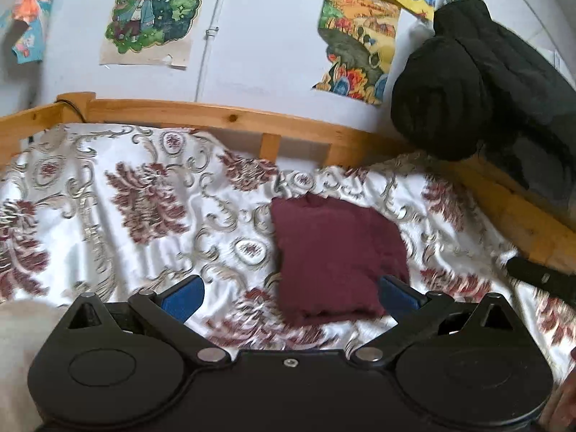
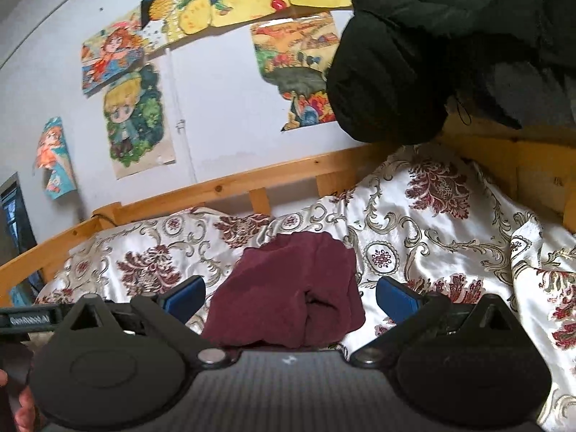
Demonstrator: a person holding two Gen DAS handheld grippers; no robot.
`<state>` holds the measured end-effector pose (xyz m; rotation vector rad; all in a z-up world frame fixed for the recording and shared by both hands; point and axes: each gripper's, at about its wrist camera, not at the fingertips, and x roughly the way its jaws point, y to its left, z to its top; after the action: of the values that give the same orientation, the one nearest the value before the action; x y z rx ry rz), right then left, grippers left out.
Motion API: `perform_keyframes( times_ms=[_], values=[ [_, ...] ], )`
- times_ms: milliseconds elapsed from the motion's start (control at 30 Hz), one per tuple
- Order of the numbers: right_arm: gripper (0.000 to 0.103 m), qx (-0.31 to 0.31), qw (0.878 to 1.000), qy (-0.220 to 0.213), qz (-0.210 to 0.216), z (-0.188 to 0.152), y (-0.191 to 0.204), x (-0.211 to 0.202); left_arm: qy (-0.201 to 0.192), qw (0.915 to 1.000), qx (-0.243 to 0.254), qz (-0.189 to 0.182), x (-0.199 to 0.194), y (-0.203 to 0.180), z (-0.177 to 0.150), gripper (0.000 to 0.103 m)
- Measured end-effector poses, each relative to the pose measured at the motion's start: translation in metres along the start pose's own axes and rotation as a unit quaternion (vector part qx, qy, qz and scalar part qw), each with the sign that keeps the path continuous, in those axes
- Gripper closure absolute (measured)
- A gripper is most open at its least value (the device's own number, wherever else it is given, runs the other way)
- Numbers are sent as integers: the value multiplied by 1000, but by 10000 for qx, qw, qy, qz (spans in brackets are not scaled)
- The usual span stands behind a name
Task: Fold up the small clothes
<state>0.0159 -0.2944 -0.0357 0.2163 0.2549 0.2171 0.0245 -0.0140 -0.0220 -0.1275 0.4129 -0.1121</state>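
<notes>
A small maroon garment (image 1: 334, 255) lies folded into a rough rectangle on the floral bedspread (image 1: 108, 194). In the left wrist view it sits just ahead of my left gripper (image 1: 289, 297), toward the right finger; the jaws are wide open and empty. In the right wrist view the same maroon garment (image 2: 291, 288) lies between and ahead of the blue fingers of my right gripper (image 2: 289, 297), which is open and empty. Its near edge shows a loose fold opening. The other gripper's black body (image 2: 25, 318) shows at the left edge.
A wooden bed rail (image 1: 216, 117) runs behind the bedspread against a white wall with drawings (image 1: 151, 10). A black jacket (image 1: 486, 82) hangs at the right over the rail. A pale cloth (image 1: 18, 342) lies at the lower left.
</notes>
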Motion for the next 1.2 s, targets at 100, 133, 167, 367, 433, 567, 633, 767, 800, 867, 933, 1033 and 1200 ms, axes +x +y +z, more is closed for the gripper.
perform_keyframes(
  times_ms=[100, 133, 167, 367, 433, 567, 633, 767, 800, 867, 933, 1033, 1200],
  values=[
    [0, -218, 9997, 136, -45, -5, 9, -11, 145, 9996, 228, -19, -8, -4, -8, 1],
    [0, -309, 9993, 185, -79, -7, 12, -14, 159, 9994, 293, -27, -10, -5, -10, 1],
    [0, -357, 9991, 212, -97, -8, 14, -16, 156, 9993, 341, -20, -12, -7, -12, 1],
    [0, -209, 9985, 347, -365, -11, 8, -25, 171, 9995, 274, 31, -15, -3, -13, 1],
    [0, -50, 9982, 396, -443, -11, 2, -23, 218, 9995, 227, 73, -13, -1, -13, 1],
    [0, 121, 9976, 460, -501, -12, -5, -21, 225, 9994, 247, 89, -13, -2, -13, 1],
    [0, 117, 9976, 471, -494, -12, -7, -19, 232, 9993, 259, 97, -12, -3, -13, 1],
    [0, 86, 9976, 498, -482, -12, -7, -17, 252, 9992, 296, 102, -11, -3, -14, 1],
    [0, 84, 9975, 504, -483, -12, -6, -17, 255, 9992, 299, 103, -11, -3, -14, 1],
    [0, 86, 9975, 516, -482, -12, -7, -17, 256, 9992, 303, 103, -11, -4, -14, 1],
    [0, 86, 9974, 524, -484, -12, -6, -16, 266, 9991, 313, 109, -10, -3, -14, 1],
    [0, 84, 9974, 529, -483, -12, -7, -16, 269, 9991, 320, 113, -10, -3, -15, 1],
    [0, 84, 9973, 547, -485, -13, -7, -16, 268, 9991, 319, 115, -10, -3, -15, 1]
  ],
)
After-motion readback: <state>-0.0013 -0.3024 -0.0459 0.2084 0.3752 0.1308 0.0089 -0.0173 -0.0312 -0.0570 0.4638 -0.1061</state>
